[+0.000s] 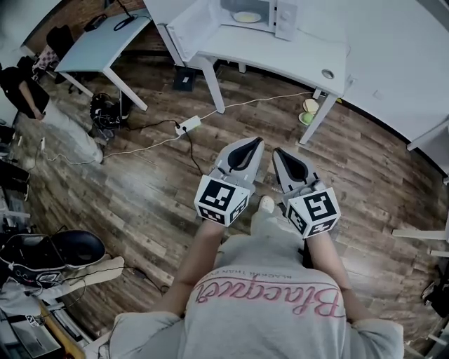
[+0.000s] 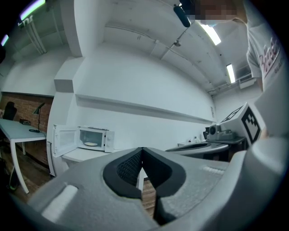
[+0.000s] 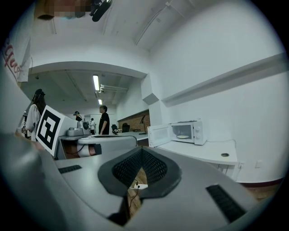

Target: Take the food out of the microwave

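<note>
My left hand-held gripper (image 1: 247, 147) and right hand-held gripper (image 1: 285, 157), centre frame, are both closed and empty. The food (image 1: 246, 17), a flat pale disc, lies inside the open microwave (image 1: 286, 17), top centre. It is probably light and brittle, so I would grip its near rim.

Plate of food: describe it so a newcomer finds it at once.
Find the long white table by the far wall. On it stands a white microwave with its door swung open. The plate is the lone pale disc inside.
</note>
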